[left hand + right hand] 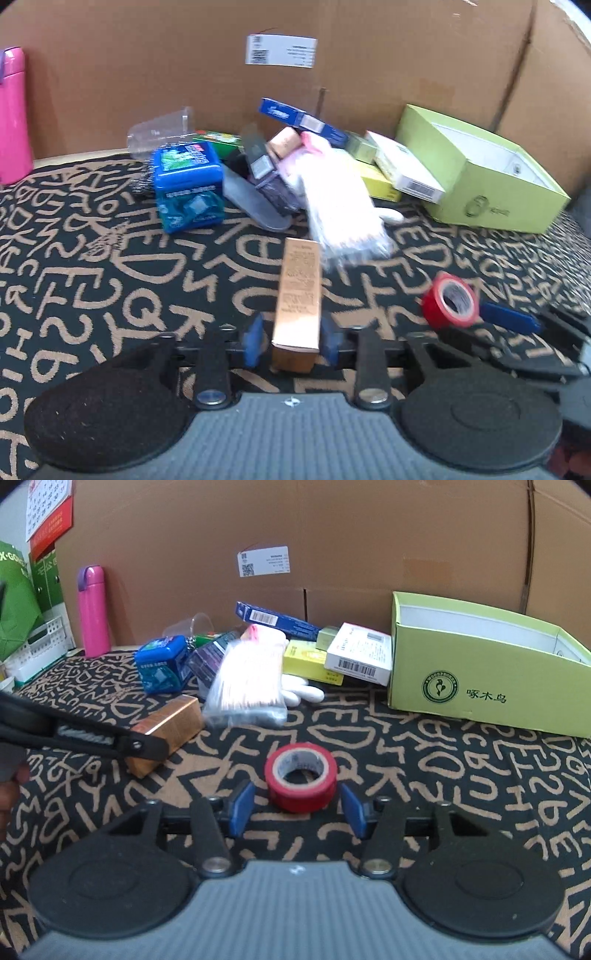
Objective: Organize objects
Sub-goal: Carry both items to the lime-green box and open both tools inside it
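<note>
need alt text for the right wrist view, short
The right hand-held gripper straddles a red tape roll lying flat on a letter-patterned cloth, its blue pads just clear of the roll. Behind are a heap of small boxes and packets and an open green box; at left, the left hand-held gripper reaches a copper-coloured box.

Even bright light, fisheye-bent edges, left view motion-blurred.
</note>
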